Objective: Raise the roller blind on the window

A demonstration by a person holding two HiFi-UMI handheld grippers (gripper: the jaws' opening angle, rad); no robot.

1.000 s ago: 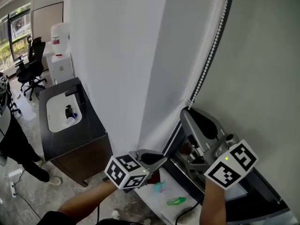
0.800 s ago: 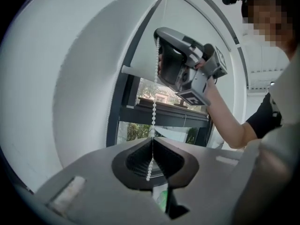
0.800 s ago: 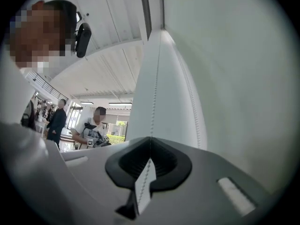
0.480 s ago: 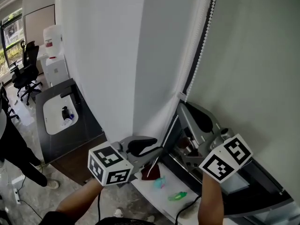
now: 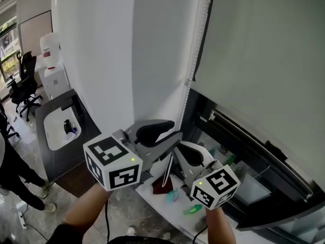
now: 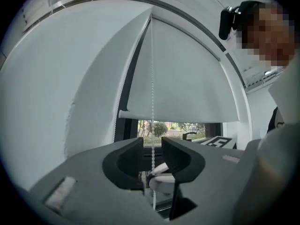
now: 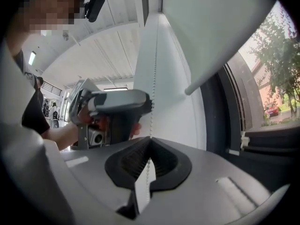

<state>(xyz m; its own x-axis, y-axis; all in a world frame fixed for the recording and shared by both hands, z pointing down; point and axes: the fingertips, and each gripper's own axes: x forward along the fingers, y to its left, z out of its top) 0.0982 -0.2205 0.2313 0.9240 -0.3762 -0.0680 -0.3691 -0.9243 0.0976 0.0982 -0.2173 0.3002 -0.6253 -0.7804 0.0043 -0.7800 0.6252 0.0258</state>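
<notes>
The grey roller blind (image 5: 259, 55) covers the upper window, and its bottom bar (image 6: 178, 116) hangs above a strip of open glass. A white bead chain (image 5: 183, 113) runs down its left edge. My left gripper (image 5: 170, 136) is open; the chain (image 6: 152, 78) passes between its jaws (image 6: 152, 146) without touching the pads. Just below it, my right gripper (image 5: 180, 149) is shut on the chain (image 7: 154, 69), which is pinched at its jaw tips (image 7: 149, 142). The blind (image 7: 206, 22) fills the top of the right gripper view.
A white wall (image 5: 101, 60) stands left of the window. On the sill (image 5: 152, 200) below lie small red, teal and green things (image 5: 190, 210). Far left stand a dark counter with a white sink (image 5: 61, 128), an office chair (image 5: 23, 85) and a person (image 5: 10, 177).
My left gripper let go of the chain, opened and rose. My right gripper closed on the chain and moved down and left. More glass shows under the blind.
</notes>
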